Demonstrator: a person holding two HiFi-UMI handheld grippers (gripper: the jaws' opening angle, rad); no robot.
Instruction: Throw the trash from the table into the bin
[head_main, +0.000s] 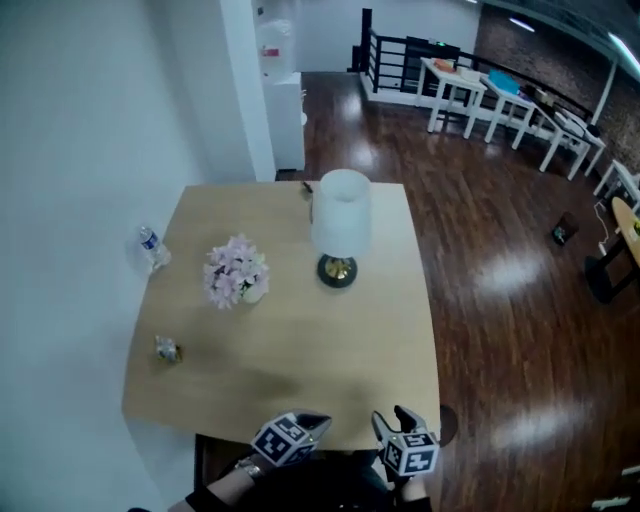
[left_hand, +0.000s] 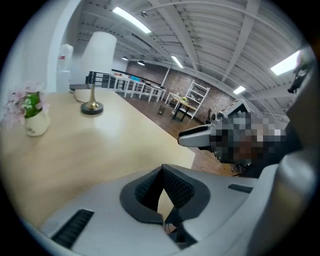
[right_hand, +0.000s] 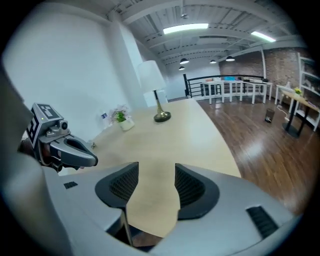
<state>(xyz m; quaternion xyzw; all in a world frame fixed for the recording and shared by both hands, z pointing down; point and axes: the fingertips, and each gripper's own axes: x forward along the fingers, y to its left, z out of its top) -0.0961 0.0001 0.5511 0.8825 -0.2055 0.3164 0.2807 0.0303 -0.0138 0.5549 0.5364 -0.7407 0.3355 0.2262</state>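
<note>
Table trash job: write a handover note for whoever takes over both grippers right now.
Left gripper: shut, nothing in it, above the near edge of the table.
Right gripper: open, empty, beside the left one.
Trash: a small plastic bottle at the table's left edge, and a crumpled wrapper nearer, along the same edge.
Not trash: the lamp and the flowers.
Bin: not in any view.
Done: nothing, both pieces are untouched.
Left: pick up the wrapper and the bottle, find the bin, and drop them in.
</note>
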